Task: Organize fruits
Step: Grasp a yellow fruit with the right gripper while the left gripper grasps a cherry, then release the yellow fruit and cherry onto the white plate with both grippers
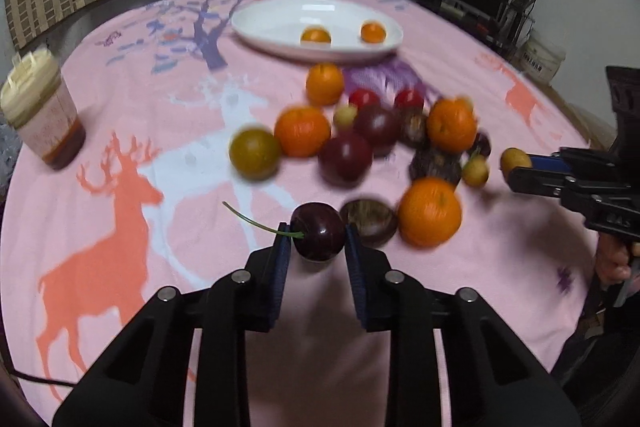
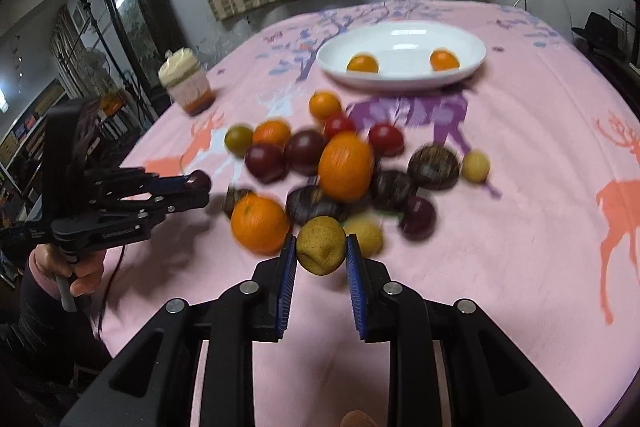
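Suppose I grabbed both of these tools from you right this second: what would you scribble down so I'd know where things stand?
Left gripper: shut on a dark cherry with a stem.
Right gripper: shut on a small yellow fruit.
White plate at the far side holds two small oranges.
Left to do: the mixed pile of oranges, dark and yellow fruits still lies on the pink cloth.
Jar stands apart, untouched.

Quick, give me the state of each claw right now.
Left claw: closed on a dark cherry.
Right claw: closed on a small yellow fruit.
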The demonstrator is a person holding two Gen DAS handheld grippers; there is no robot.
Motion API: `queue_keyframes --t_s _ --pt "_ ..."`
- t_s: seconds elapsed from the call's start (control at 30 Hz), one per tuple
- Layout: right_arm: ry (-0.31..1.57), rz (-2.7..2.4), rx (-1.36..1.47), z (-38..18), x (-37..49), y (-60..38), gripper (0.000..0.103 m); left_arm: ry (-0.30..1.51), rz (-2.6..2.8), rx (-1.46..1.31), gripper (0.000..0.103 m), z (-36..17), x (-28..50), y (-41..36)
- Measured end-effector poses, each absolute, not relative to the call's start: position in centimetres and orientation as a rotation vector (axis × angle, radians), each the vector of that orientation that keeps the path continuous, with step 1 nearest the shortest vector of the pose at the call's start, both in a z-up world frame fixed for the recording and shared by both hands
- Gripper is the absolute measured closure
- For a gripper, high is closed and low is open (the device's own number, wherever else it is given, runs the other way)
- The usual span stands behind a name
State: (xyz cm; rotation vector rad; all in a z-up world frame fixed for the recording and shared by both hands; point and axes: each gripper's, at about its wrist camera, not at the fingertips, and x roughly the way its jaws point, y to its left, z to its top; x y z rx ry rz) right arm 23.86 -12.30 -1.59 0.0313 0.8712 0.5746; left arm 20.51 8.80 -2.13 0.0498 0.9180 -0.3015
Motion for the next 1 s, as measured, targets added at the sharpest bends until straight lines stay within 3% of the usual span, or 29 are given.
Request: queue_keyframes --t_s 0.27,0.5,0.63,0.67,0.7,0.77,0.9,1.0 --pt "0.732 0.460 0.105 2.3 35.6 -12.6 0.078 0.806 -0.326 -0.028 0.076 3.9 31.4 6.5" --pt "0.772 0.398 0.087 0.0 44.9 -11.7 0.078 0.907 -0.234 -0.018 0.076 1.4 44.4 3.8" --pt "0.794 0.397 0.067 -1.4 47.1 -11.4 0.076 0.945 -0.177 -0.023 0.075 -0.4 47.3 3.8" --pt "0.794 0.397 0.064 -1.5 47.1 -11.3 0.069 0.947 -0.166 -0.025 0.066 -0.5 47.5 3.9" --pt "0.798 0.400 0.057 -1.5 46.9 -11.3 0.058 0.952 -0.153 -0.030 0.048 -0.6 47.5 4.0" --pt "0.794 0.403 0.046 -1.2 46.1 -11.5 0.056 0.930 -0.125 -0.047 0.029 0.0 46.6 4.4" --pt "0.764 0.491 0.035 0.8 42.4 -11.8 0.040 0.849 -0.122 -0.026 0.014 2.3 41.8 5.3" --pt "0.744 0.579 -0.018 1.2 38.7 -11.5 0.038 0.793 -0.126 -0.043 0.011 3.1 36.2 6.6"
